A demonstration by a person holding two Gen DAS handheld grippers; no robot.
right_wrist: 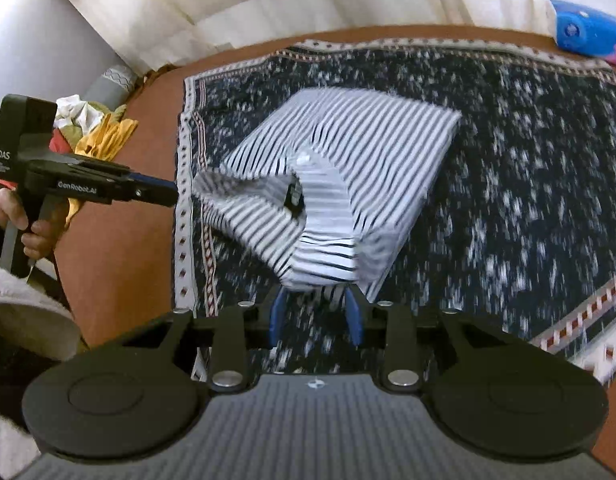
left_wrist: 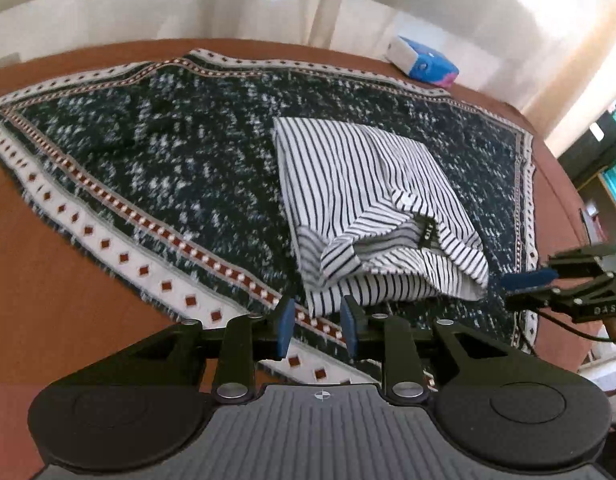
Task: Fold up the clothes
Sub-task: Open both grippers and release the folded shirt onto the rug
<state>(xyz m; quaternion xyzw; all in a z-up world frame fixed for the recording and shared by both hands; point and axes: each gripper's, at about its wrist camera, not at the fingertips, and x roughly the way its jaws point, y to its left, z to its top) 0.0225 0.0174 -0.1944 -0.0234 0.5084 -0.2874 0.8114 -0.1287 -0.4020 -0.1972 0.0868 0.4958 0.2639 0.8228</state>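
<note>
Two grippers are seen at the near edge of a folded striped shirt (left_wrist: 372,200), which lies on a dark patterned rug (left_wrist: 167,152) spread over a brown table (left_wrist: 47,300). The shirt sits toward 3 o'clock of the rug's middle in the left wrist view, its collar and dark label turned up at the near side. The left gripper (left_wrist: 316,326) is held with jaws parted and nothing between the pads, the hem lying just beyond them at 12 o'clock. The right gripper (right_wrist: 316,320) is likewise parted; a striped edge hangs between its pads, though blur leaves contact uncertain, and no pinch is evident. Both appear placed at the hem's two corners so that the fold could be laid evenly and let go. A blue tissue pack (left_wrist: 424,62) rests near the far rim at 1 o'clock, well clear of the garment
</note>
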